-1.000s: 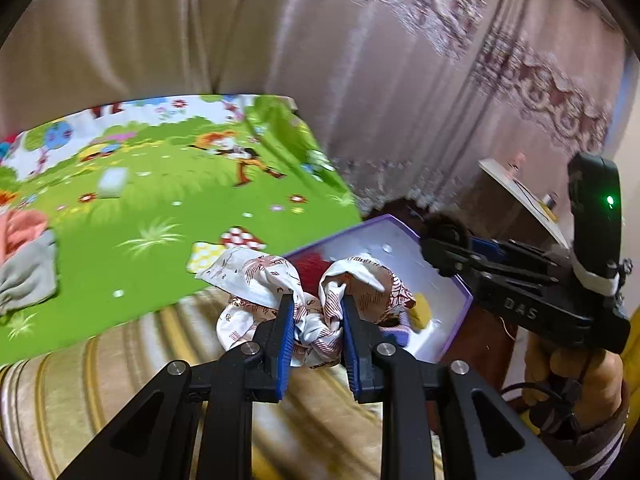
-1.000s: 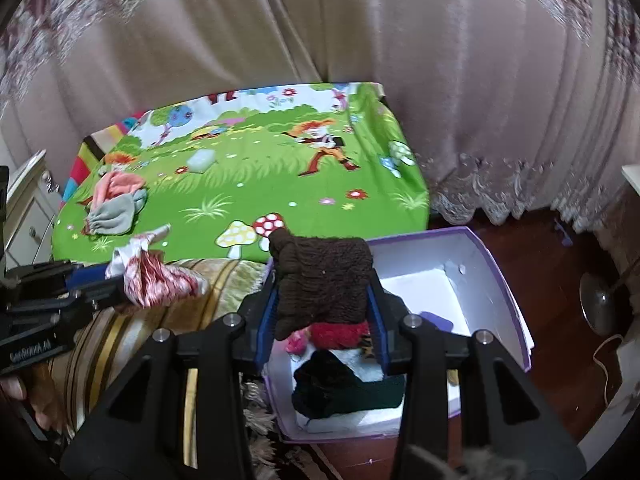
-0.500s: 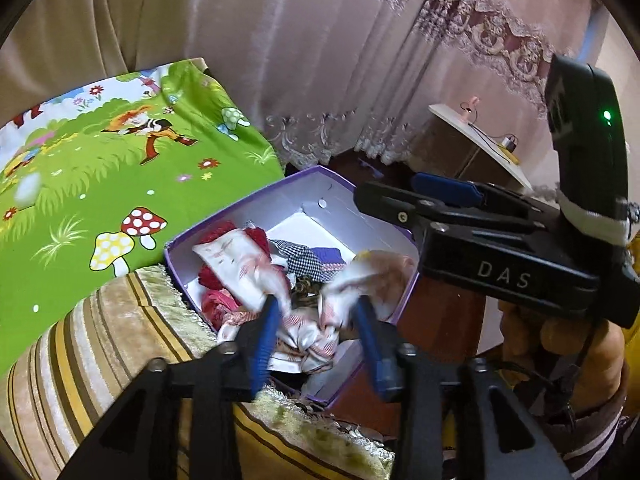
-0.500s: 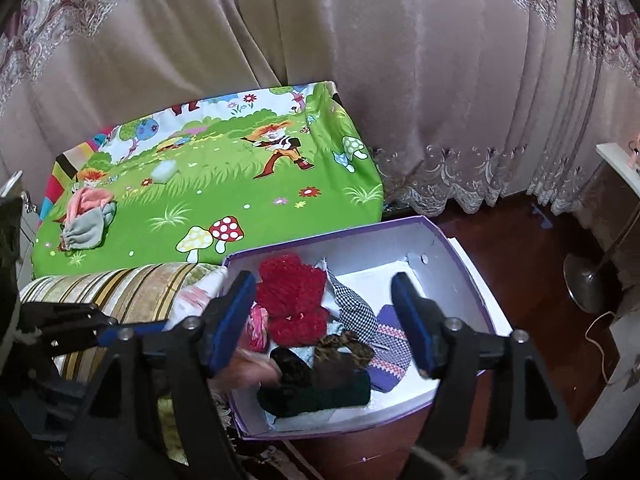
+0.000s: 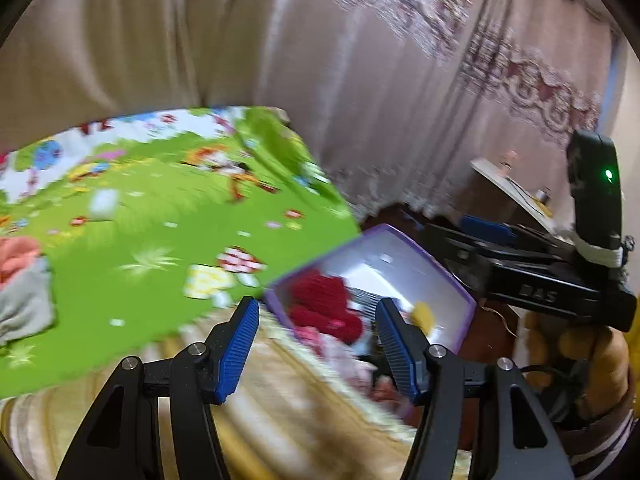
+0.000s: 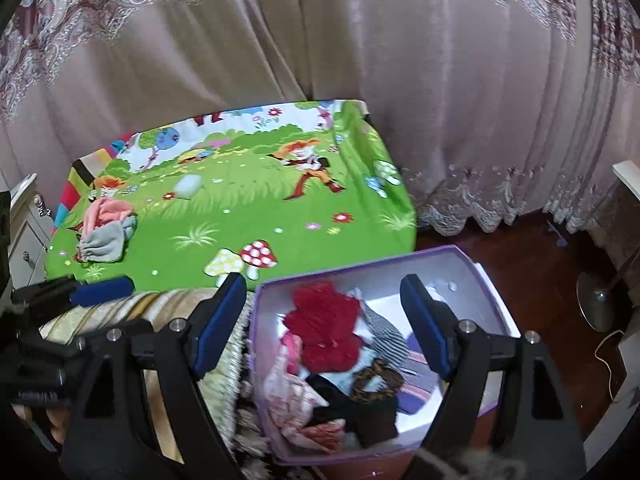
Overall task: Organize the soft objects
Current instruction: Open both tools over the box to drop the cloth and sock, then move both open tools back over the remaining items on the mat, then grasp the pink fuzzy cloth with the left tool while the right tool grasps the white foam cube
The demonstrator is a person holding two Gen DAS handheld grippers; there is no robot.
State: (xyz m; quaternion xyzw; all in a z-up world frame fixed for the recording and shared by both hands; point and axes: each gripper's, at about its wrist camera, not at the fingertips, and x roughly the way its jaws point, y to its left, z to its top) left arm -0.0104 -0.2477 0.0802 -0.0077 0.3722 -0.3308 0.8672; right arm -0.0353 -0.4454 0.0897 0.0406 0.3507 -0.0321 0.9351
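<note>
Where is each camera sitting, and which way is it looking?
Left wrist: on the left gripper, facing the blurred bed and box; shows its open fingers, the right gripper and hand.
Right wrist: on the right gripper, looking down into the box; shows its open fingers, the left gripper at left.
Shared: bed, box, red knit, curtain.

The left wrist view is motion-blurred, so the contents of the purple box (image 5: 452, 280) smear together. In the right wrist view, the box's near corner (image 6: 460, 420) hides behind a gripper finger (image 6: 424, 320). The fan base (image 6: 600, 300) is cut off.
</note>
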